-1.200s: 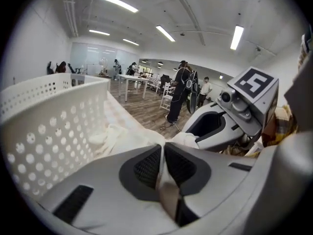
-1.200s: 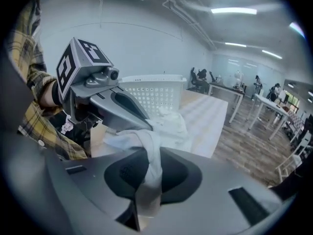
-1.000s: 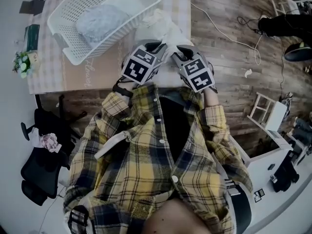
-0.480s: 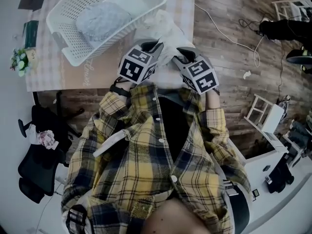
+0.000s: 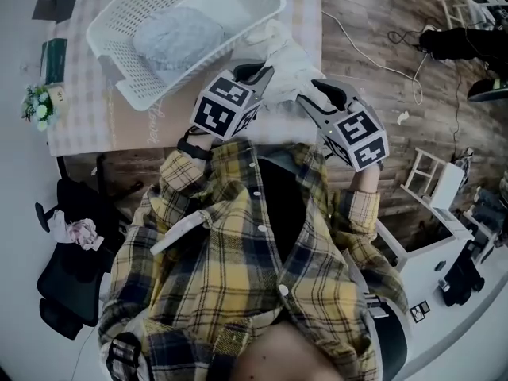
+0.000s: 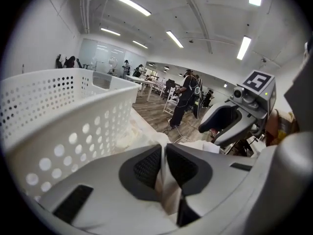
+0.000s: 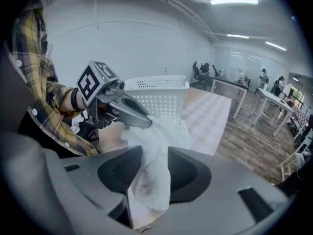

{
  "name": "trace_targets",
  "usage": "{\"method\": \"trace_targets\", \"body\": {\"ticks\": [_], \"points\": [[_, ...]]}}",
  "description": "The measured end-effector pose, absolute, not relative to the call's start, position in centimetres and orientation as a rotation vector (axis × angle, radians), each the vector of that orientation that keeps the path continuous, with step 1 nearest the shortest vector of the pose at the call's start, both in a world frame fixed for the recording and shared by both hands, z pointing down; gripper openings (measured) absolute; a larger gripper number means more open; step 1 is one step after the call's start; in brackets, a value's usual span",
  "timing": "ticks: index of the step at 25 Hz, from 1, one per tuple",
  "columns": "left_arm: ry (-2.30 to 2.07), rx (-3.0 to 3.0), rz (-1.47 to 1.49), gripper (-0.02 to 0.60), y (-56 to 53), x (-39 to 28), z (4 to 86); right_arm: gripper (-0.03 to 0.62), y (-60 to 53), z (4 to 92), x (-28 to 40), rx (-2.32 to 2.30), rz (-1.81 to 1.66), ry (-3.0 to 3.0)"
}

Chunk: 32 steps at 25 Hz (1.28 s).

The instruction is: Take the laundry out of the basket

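While the white garment [image 5: 279, 54] lies bunched beside the basket [image 5: 159, 92]:
Left gripper [image 6: 165, 153] clamps its cloth tight; right gripper [image 7: 155, 155] jaws, just opening, stand apart around a loose fold.

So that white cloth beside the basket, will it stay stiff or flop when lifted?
Probably floppy: the white cloth drapes in soft folds from the left tongs. Likely light too, since it squeezes thin between their pads.
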<state>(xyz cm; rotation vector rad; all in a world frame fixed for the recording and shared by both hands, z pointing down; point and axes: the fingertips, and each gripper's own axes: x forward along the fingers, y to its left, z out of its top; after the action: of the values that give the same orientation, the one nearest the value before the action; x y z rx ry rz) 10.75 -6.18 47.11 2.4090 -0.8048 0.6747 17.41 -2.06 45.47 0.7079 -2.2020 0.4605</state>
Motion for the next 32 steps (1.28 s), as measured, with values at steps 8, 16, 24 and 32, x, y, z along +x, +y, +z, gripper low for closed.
{"method": "trace_targets", "body": {"ticks": [8, 16, 24, 32], "points": [[-0.777, 2.526, 0.705, 0.091, -5.8, 9.1, 42.8, 0.192, -5.1, 37.7, 13.5, 0.908, 0.511, -2.480], [-0.896, 2.624, 0.353, 0.087, -7.3, 5.3, 33.6, 0.106, -6.8, 31.4, 8.2, 0.971, 0.571, -2.733], [-1.094, 2.674, 0.078, 0.040, -7.6, -1.7, 26.1, -0.006, -7.7, 26.1, 2.4, 0.907, 0.470, -2.897], [-1.206, 2.721, -0.047, 0.015, -6.8, -6.2, 22.7, -0.009, -7.6, 22.9, -2.8, 0.773, 0.356, -2.982]]}}
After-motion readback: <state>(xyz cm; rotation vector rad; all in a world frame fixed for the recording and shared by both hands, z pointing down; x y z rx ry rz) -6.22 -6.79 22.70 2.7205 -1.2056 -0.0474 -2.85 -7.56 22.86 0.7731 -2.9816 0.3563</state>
